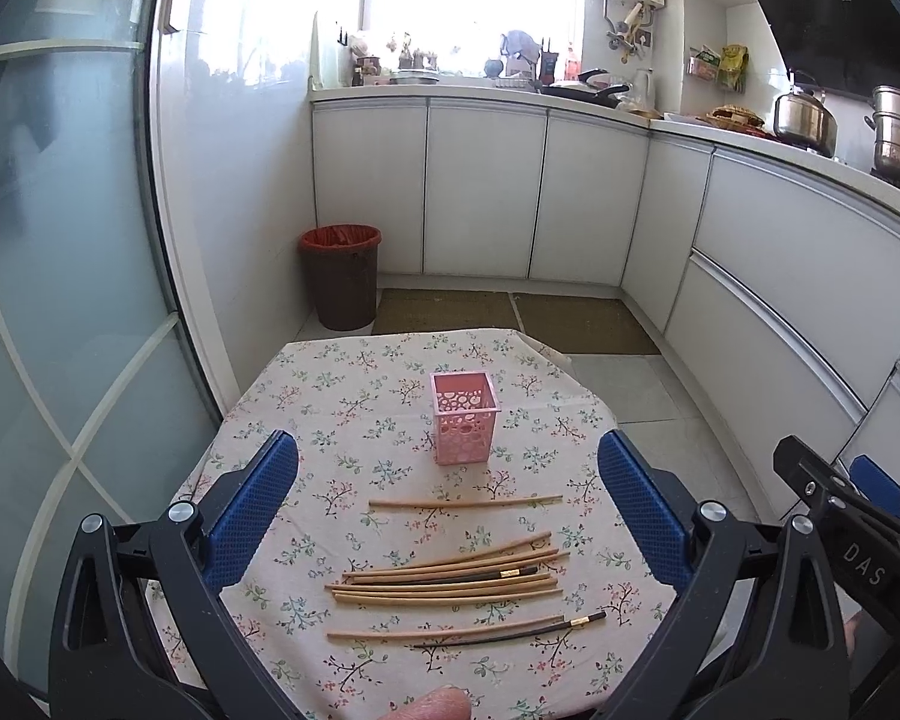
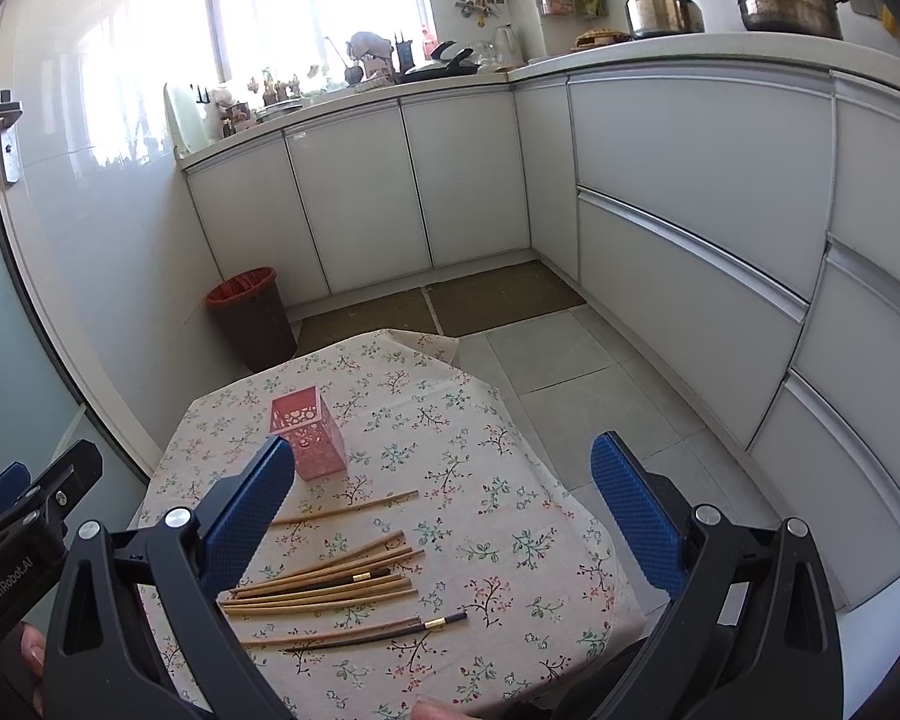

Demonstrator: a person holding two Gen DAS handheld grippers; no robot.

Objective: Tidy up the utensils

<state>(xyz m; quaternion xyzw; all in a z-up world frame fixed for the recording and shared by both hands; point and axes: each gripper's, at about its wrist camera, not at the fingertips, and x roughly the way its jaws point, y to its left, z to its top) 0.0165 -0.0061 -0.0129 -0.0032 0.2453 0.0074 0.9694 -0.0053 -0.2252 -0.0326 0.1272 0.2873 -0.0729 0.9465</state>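
A pink perforated holder [image 1: 465,417] [image 2: 309,437] stands upright and empty on the floral tablecloth [image 1: 354,396] [image 2: 498,516]. Several wooden chopsticks [image 1: 450,579] [image 2: 324,585] lie flat in front of it, with one apart near the holder [image 1: 465,502] [image 2: 345,508]. A dark chopstick with a gold band [image 1: 510,632] [image 2: 378,636] lies nearest me, and another dark one sits in the pile. My left gripper [image 1: 450,516] is open above the chopsticks, holding nothing. My right gripper [image 2: 444,516] is open too, hovering over the table's right side.
A brown bin with a red liner [image 1: 342,276] [image 2: 252,318] stands on the floor beyond the table. White cabinets [image 1: 486,192] [image 2: 690,210] run along the back and right. A glass door [image 1: 60,240] is at the left. A fingertip [image 1: 432,705] shows at the near edge.
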